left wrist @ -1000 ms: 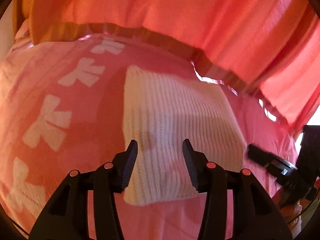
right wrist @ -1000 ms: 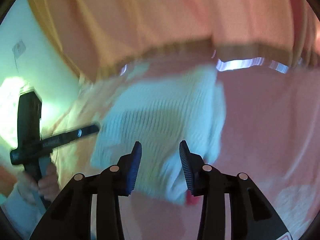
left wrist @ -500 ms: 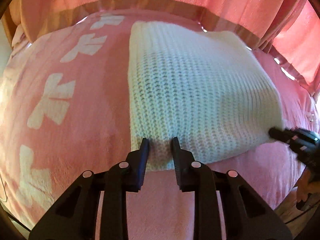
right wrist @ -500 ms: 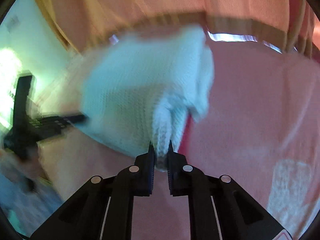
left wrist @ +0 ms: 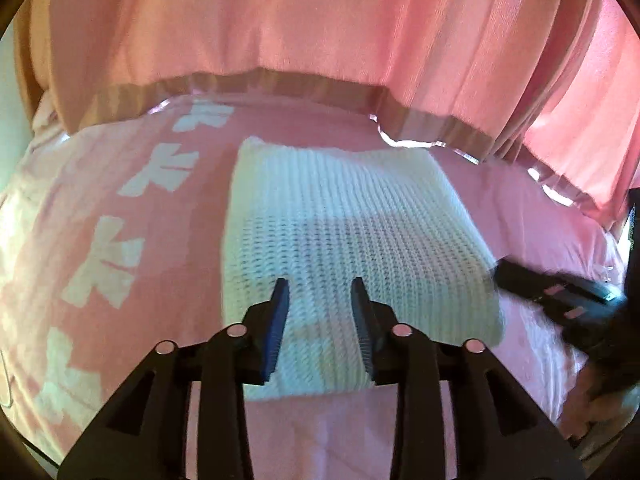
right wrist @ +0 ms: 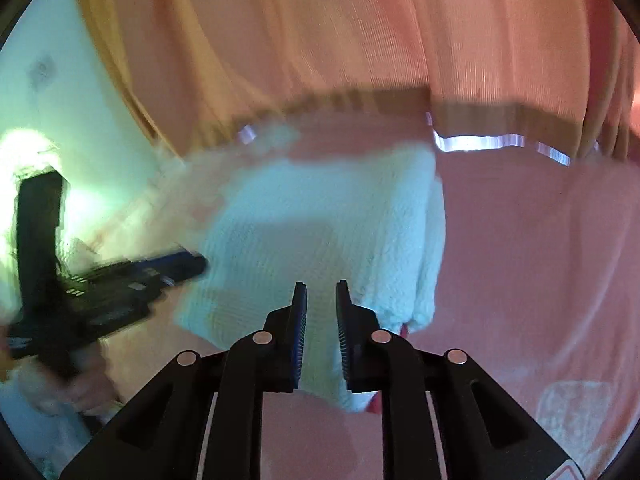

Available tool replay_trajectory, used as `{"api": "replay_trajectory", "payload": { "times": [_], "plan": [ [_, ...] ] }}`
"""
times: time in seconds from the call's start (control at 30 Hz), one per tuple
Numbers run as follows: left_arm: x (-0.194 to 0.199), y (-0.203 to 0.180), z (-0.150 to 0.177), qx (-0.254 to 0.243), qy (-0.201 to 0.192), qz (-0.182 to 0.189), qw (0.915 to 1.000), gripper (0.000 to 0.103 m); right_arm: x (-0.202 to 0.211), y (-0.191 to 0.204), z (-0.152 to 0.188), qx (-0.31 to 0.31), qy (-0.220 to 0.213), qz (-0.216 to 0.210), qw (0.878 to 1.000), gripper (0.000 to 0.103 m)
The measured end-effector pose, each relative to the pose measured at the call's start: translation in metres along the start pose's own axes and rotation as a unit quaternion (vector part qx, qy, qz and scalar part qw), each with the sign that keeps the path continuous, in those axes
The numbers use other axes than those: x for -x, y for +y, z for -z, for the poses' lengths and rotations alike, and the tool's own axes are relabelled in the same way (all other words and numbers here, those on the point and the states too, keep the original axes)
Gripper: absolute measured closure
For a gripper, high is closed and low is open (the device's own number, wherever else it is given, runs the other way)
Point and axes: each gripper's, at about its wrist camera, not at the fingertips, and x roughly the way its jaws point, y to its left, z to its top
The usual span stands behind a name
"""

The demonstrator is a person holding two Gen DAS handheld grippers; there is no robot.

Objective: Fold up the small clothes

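On the pink bed (left wrist: 168,240), the white knit garment (left wrist: 344,232) lies folded square, seemingly finished, with left gripper (left wrist: 320,324) and right gripper (right wrist: 321,320) fingers parted, holding nothing.

Pink curtains (left wrist: 320,20), pale wall (right wrist: 80,100)

Right wrist view motion-blurred; white knit garment (right wrist: 320,232) texture smeared. Left gripper (right wrist: 120,280), left of frame, indistinct; jaw state undeterminable there.
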Motion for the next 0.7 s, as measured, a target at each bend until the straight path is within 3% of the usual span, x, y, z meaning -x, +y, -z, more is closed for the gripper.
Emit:
{"api": "replay_trajectory", "payload": {
  "times": [0.03, 0.07, 0.13, 0.27, 0.37, 0.5, 0.63, 0.7],
  "plan": [
    [-0.009, -0.002, 0.0, 0.0, 0.016, -0.004, 0.9999, 0.068, -0.03, -0.013, 0.007, -0.013, 0.054, 0.038, 0.998, 0.103],
    [-0.025, -0.004, 0.002, -0.001, 0.047, -0.007, 0.9989, 0.068, -0.041, -0.024, 0.014, -0.039, 0.073, 0.028, 0.996, 0.103],
    [-0.037, -0.008, 0.008, -0.003, 0.07, -0.019, 0.9974, 0.068, -0.032, -0.034, 0.019, -0.088, 0.067, -0.003, 0.994, 0.103],
    [-0.034, -0.022, 0.015, -0.038, 0.052, -0.037, 0.9973, 0.059, 0.006, -0.001, 0.011, -0.009, 0.003, 0.022, 1.0, 0.103],
    [-0.037, -0.026, 0.02, -0.047, 0.051, -0.05, 0.9963, 0.059, -0.034, -0.014, 0.031, -0.014, 0.079, 0.053, 0.995, 0.103],
    [-0.021, -0.03, 0.022, -0.052, 0.028, -0.054, 0.9968, 0.059, -0.001, -0.008, 0.028, -0.01, 0.033, 0.052, 0.998, 0.101],
    [0.005, -0.027, 0.022, -0.038, -0.019, -0.066, 0.9969, 0.055, 0.044, -0.005, 0.035, -0.016, -0.032, 0.087, 0.996, 0.077],
    [0.015, -0.027, 0.024, -0.034, -0.042, -0.071, 0.996, 0.042, 0.058, -0.008, 0.041, -0.013, -0.057, 0.115, 0.992, 0.072]
  ]
}}
